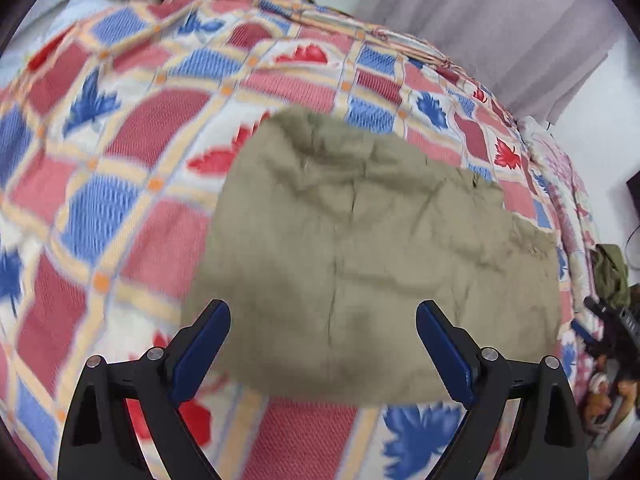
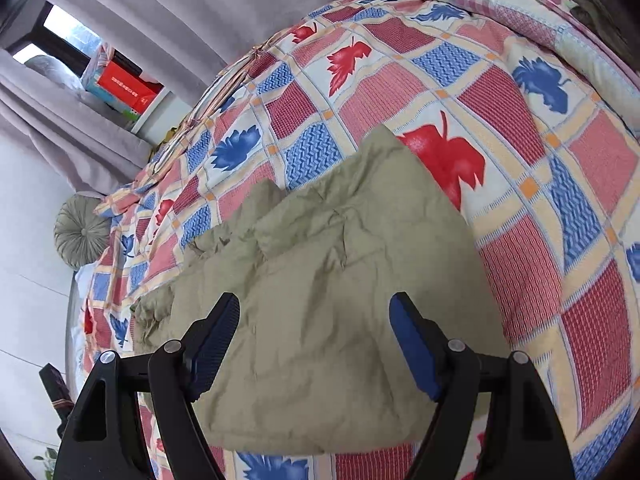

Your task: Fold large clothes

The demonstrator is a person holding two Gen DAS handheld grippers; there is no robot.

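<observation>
Olive garment [image 1: 372, 256]: thick, wrinkled, soft cloth lying folded into a rough rectangle on the bedspread [image 1: 120, 140], directly ahead of both grippers; likely a jacket or heavy top, exact type unclear.
Handling guess: limp, no stiffness, bulky layers; probably light-to-medium weight, not fragile, not slippery. Layers may slide apart if only the top one is pinched.
Left gripper [image 1: 323, 312]: jaws spread wide, nothing between the pads, hanging above the near edge of the garment, not touching it.
Right gripper [image 2: 315, 308]: jaws also wide apart, empty, over the near part of the same cloth, no contact seen.
Where to grab: near corners or the near hem, pinching through all layers; a mid-panel grab would just bunch it.
Garment edges: near edge runs roughly straight; far-left side in the right wrist view is lumpy and uneven [image 2: 208, 248], could be a sleeve or collar, cannot tell.
Progress guess: at least one fold done; another fold or tidy-up probably left.
Open room: plenty of bare bedspread beyond and to both sides of the cloth.
Limits: curtain [image 2: 168, 8] at the far side, rumpled quilt [image 2: 520, 4] at far right, round cushion [image 2: 82, 236] off the bed's left corner.
</observation>
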